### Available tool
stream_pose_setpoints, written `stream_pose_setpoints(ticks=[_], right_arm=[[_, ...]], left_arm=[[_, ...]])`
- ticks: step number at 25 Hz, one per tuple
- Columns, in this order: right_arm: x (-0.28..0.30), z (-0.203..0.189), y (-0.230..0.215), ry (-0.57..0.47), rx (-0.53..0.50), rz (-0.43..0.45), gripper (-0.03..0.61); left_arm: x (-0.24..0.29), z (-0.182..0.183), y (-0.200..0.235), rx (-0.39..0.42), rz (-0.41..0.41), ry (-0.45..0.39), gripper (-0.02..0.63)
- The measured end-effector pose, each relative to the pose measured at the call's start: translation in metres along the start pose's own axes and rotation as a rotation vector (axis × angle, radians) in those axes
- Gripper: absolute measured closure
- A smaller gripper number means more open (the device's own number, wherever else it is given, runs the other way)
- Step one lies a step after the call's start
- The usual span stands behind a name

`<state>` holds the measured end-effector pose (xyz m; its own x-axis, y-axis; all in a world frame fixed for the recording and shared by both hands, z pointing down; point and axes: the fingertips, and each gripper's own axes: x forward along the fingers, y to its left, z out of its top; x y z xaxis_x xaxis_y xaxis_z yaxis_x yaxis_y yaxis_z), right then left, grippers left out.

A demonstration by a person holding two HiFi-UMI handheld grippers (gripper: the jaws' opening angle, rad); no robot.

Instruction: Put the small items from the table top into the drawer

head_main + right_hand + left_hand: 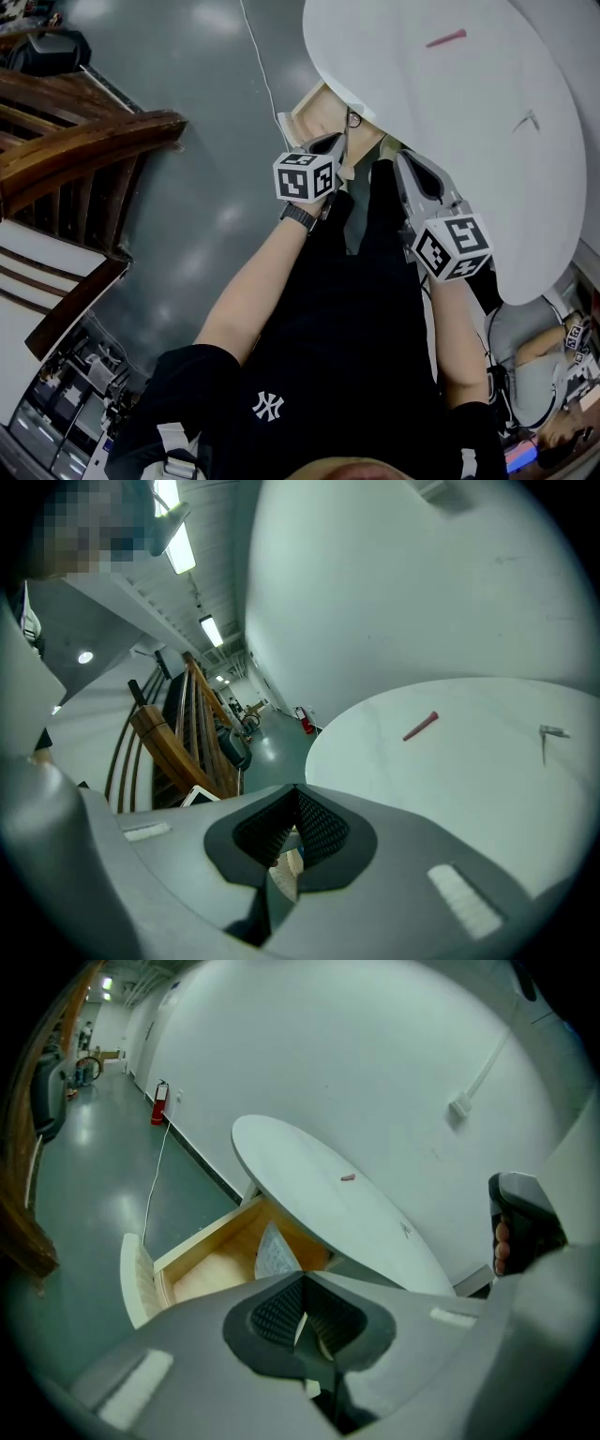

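The drawer (192, 1283) stands pulled open right ahead of the left gripper (302, 1314), just under the edge of the round white table (309, 1185). One thing shows inside it: a pale, patterned sheet-like item (272, 1252) leaning toward the back, too blurred to name. The rest of the wooden floor in view is bare, and the table's edge covers the drawer's rear part.

Up on the table top, beyond both grippers, the count is two small items. One is a red stick-shaped piece (420, 726), ahead of the right gripper (295, 832) and slightly to its right. The other is a small grey metal piece (548, 733), further right, well apart from the red one and too tiny to identify.

The left gripper's jaws are pressed together, ribbed pads meeting, with nothing to make out between them. The right gripper's jaws are likewise closed, pad against pad, with nothing visibly clamped.

In the head view the table cuts off most of the drawer, and the left gripper covers part of its near corner. The table's far right side runs out of frame.
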<state>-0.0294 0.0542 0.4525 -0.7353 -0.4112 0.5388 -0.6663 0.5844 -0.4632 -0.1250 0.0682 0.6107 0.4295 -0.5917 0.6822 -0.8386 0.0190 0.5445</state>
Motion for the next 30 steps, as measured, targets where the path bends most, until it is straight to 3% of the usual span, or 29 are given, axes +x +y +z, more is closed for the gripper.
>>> stream_pose_setpoints(ticks=[15,30], right_arm=[[0.019,-0.010,0.006,0.032,0.013,0.015,0.555],[0.023,0.013,0.022,-0.020,-0.033,0.019,0.555]], left_arm=[[0.001,-0.016,0.048,-0.017,0.083,0.009,0.561],[-0.041,0.037,-0.001,0.093,0.019,-0.094,0.612]])
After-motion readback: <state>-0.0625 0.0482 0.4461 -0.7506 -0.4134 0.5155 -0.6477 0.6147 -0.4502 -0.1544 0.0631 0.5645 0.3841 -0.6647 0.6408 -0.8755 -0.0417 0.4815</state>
